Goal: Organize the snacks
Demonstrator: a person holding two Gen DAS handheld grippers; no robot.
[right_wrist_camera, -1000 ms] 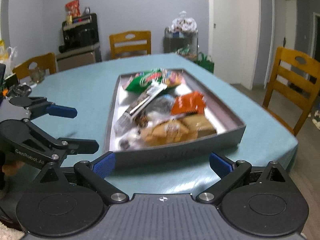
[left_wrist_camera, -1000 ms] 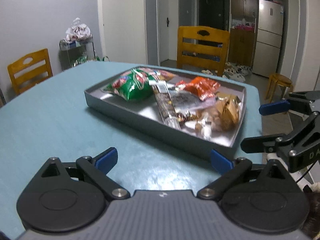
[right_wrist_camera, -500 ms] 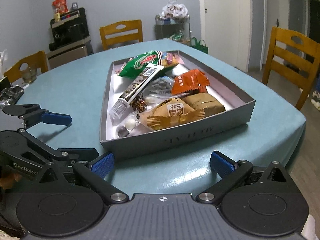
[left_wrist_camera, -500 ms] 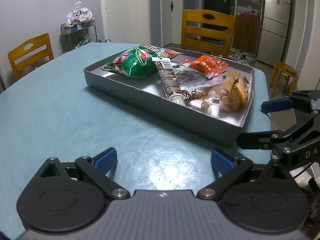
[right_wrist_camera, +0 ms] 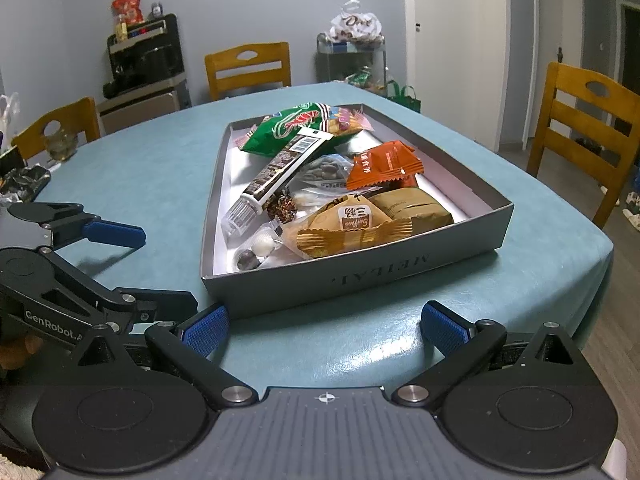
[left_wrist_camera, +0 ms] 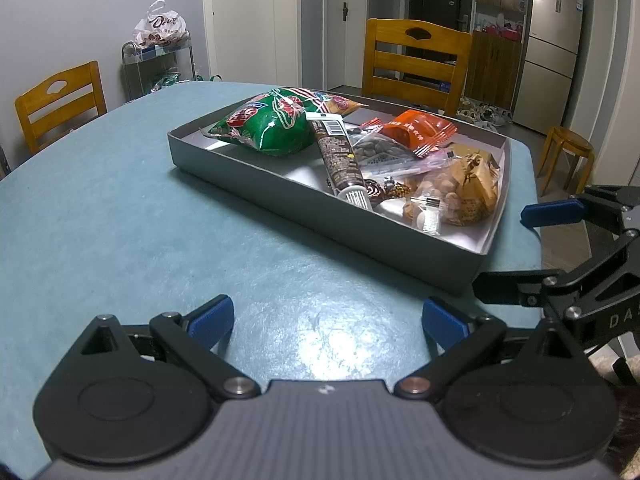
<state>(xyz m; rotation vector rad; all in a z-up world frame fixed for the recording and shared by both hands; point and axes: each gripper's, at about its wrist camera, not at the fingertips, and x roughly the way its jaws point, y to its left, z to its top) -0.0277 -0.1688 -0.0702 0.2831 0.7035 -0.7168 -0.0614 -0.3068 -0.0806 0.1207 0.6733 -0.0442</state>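
Teal table (left_wrist_camera: 120, 216) underfoot, glossy under the lamp glare just ahead of the left gripper (left_wrist_camera: 328, 318). Beyond the table's far edge: wooden chairs (left_wrist_camera: 416, 60), a wire cart (left_wrist_camera: 158, 62) with a white bag on top, a fridge (left_wrist_camera: 554, 40) far right past an open doorway, and a small stool (left_wrist_camera: 566, 152). From the right wrist view, a dark appliance (right_wrist_camera: 146, 52) on a cabinet far left, with another chair (right_wrist_camera: 248, 68) beside it and one (right_wrist_camera: 584, 128) off to the right.

Grey tray (left_wrist_camera: 320, 216) resting on the table just ahead of both grippers, loaded with snacks: green bag (left_wrist_camera: 268, 124) at the far end, long dark tube (left_wrist_camera: 340, 156) lying diagonally over the middle, orange packet (left_wrist_camera: 418, 130) to the right of it, clear pouch (left_wrist_camera: 380, 152) of dark pieces between them, tan pastry packs (right_wrist_camera: 360, 224) at the near end, small wrapped candies (right_wrist_camera: 262, 246) in the near left corner.

Left gripper spread wide, blue pads (left_wrist_camera: 210, 320) far apart, empty, hovering low over bare table short of the tray's near wall. Touching nothing.

Right gripper (right_wrist_camera: 324, 326) likewise spread wide and empty, blue pads (right_wrist_camera: 444, 326) flanking the tray's near wall from just short of it, at the table edge. Seen from the left wrist view at far right, jaws parted there too.
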